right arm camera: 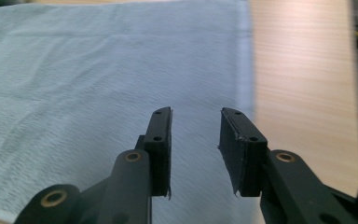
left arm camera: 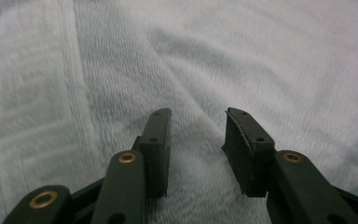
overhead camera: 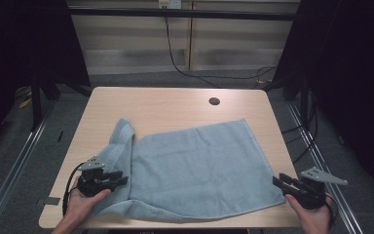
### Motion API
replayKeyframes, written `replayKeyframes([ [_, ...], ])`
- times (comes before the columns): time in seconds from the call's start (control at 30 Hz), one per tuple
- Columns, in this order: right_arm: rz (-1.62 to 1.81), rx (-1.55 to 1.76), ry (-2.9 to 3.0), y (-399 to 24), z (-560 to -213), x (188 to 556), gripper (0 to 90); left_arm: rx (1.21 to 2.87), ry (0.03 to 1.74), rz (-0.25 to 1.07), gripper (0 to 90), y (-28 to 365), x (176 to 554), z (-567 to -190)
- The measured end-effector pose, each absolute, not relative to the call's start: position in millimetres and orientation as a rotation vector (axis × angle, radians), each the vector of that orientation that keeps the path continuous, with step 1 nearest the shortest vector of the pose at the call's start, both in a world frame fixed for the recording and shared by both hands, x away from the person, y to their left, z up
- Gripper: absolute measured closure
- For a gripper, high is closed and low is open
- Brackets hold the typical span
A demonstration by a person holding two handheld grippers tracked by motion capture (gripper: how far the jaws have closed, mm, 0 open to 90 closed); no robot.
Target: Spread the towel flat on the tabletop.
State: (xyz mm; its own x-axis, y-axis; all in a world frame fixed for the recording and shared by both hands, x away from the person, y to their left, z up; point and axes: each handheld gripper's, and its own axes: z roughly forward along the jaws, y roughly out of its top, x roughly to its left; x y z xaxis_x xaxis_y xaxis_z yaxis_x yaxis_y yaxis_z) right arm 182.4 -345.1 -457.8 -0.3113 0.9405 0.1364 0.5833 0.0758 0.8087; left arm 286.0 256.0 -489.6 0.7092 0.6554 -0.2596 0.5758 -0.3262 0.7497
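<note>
Two grippers are at work on one towel, judged to be mid-fold.

High view: the light blue towel (overhead camera: 199,165) is spread over the near half of the table (overhead camera: 175,105), its left end already doubled over and rumpled into a ridge running from the far left toward the near edge. The left gripper (overhead camera: 119,179) is laid on that rumpled left end, near the table's near left corner. The right gripper (overhead camera: 278,181) is held just off the towel's near right corner, over bare wood, pointing left toward the cloth. A cable hole (overhead camera: 214,101) is seen far from the work.

Left gripper view: the jaws are parted to a middling gap, with pile lying below and between them; no cloth is seen pinched. The towel's woven band (left arm camera: 32,116) runs along the left. For a good grip, the jaws should be lowered onto the crease so both layers are taken, not one.

Right gripper view: the jaws are likewise part open and empty, hovering over the towel's right portion, with its hemmed edge (right arm camera: 243,60) just right of them and table beyond. The hem is judged the better bite than the flat middle, and both corners are best lifted together so the fold lies square.
</note>
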Motion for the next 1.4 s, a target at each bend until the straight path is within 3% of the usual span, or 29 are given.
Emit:
replayKeyframes([
  [0.2,1.192,1.417,2.096,-287,-461,221,53.8,1.99,0.916,0.147,59.7,254,302,-473],
  [0.37,1.226,1.331,2.244,-231,-464,249,41.0,1.949,0.953,0.177,44.7,264,324,-462],
  [0.57,1.105,1.219,2.46,-175,-491,252,37.9,1.998,0.993,0.186,36.7,264,339,-487],
  [0.67,1.046,1.166,2.451,-169,-499,248,43.1,2.072,0.976,0.281,39.6,257,336,-495],
  [0.77,1.003,1.144,2.414,-170,-500,248,48.6,2.104,0.959,0.316,54.6,253,332,-496],
  [0.83,1.0,1.149,2.407,-172,-500,252,48.6,2.11,0.951,0.306,57.7,252,328,-496],
  [1.4,1.044,1.333,2.287,-192,-506,363,43.8,2.058,0.904,0.121,50.6,232,288,-496],
])
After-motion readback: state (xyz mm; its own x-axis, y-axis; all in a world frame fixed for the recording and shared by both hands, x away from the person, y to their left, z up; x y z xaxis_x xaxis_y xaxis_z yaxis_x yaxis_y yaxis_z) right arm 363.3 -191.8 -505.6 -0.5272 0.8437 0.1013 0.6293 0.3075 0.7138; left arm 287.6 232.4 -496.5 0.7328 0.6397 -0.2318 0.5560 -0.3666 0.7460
